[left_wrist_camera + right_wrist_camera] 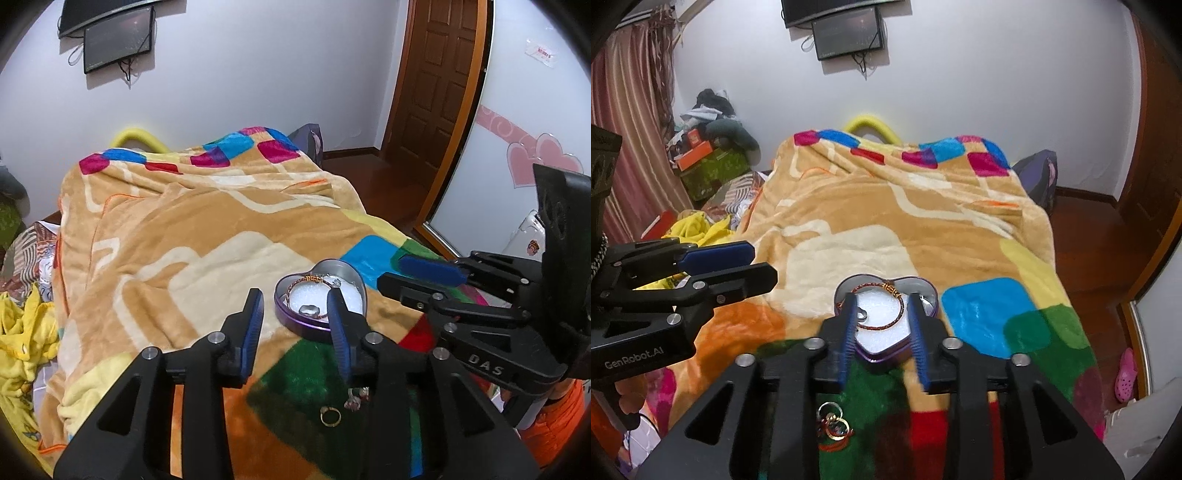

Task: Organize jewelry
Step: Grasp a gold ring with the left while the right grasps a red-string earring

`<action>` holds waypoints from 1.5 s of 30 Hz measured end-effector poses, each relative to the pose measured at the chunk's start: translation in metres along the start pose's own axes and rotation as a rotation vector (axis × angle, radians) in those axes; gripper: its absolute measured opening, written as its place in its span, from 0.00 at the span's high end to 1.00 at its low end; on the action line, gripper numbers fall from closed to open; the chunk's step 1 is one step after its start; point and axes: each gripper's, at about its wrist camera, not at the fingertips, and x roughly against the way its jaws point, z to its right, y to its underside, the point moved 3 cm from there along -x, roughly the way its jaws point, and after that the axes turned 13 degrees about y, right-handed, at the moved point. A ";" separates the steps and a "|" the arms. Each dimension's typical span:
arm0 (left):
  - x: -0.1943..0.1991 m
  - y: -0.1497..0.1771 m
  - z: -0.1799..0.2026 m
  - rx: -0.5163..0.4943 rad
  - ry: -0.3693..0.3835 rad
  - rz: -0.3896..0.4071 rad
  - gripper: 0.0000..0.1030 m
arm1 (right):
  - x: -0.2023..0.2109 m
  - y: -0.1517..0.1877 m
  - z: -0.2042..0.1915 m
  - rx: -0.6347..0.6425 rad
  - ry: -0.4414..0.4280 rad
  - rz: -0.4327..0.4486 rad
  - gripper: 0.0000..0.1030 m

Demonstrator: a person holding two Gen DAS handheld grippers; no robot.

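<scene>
I operate two hand-held claws above a bed covered by a patterned blanket (192, 236).

1. Left claw (295, 306): the jaws stand apart and I see nothing between the blue pads. No item is held. From its own camera the right finger overlaps the tin, but I cannot tell whether it touches it.

2. Right claw (882, 314): the jaws stand partly apart with nothing pinched between the pads. From its own camera the fingers frame the near part of the tin; contact cannot be confirmed. In the left wrist view this claw sits just right of the tin.

3. Heart-shaped tin (295, 325): purple wall, open top, white foam lining. It rests on the blanket near the foot of the bed, between the two claws.

4. Contents of the tin: a braided bracelet (902, 308) lies curved across the foam, its gold knot at the far rim. A silver ring (309, 311) lies on the foam at the near side.

5. Loose items outside the tin: a gold ring (330, 416) and a small cluster of earrings (356, 397) lie on the green patch of the blanket, on the near side of the tin.
</scene>
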 end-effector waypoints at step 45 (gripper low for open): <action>-0.038 0.114 0.016 0.056 0.077 -0.240 0.60 | 0.002 0.092 -0.003 -0.025 -0.012 -0.201 0.61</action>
